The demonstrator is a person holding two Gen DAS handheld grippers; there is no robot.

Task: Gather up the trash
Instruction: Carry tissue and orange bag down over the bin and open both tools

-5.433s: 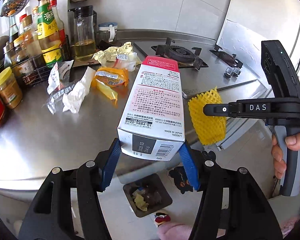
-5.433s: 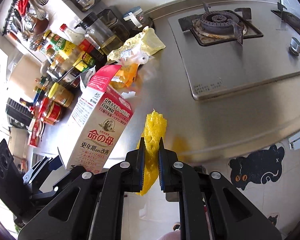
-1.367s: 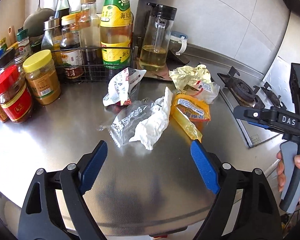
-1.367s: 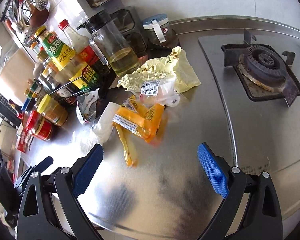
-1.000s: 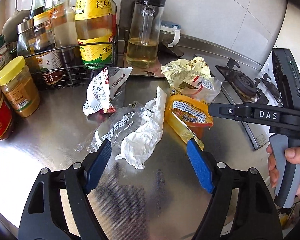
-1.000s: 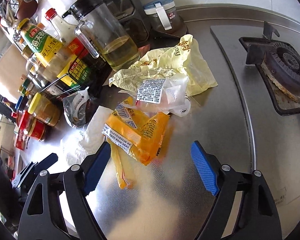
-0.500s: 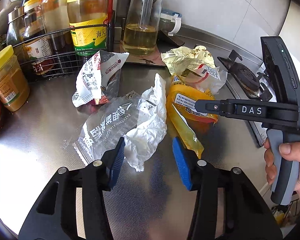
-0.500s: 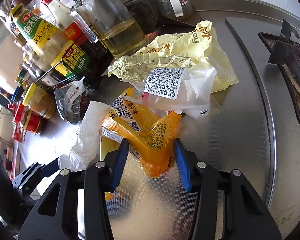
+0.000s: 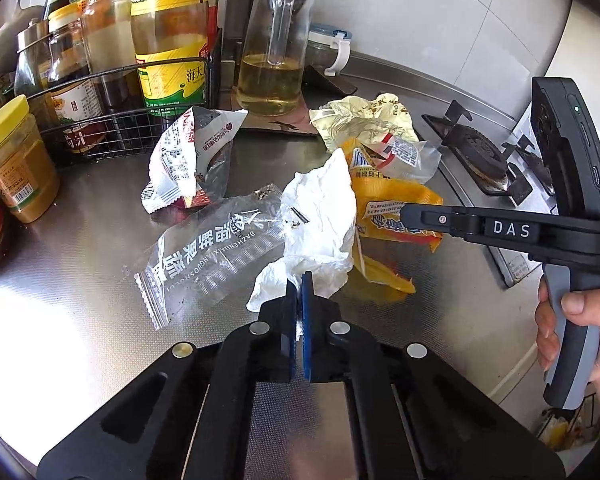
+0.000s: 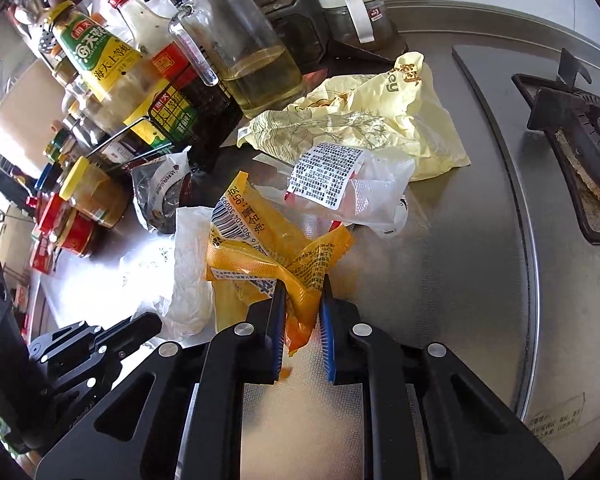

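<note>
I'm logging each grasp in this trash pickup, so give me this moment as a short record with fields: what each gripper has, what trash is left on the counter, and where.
left gripper: shut on the white crumpled tissue
right gripper: jaws closing, orange wrapper between them
loose trash: clear printed bag left of the tissue; white-and-red snack packet by the wire rack; pale yellow bag and clear labelled bag behind the orange wrapper
surface: steel counter, all trash resting on it
nearby: gas burner at the right
</note>
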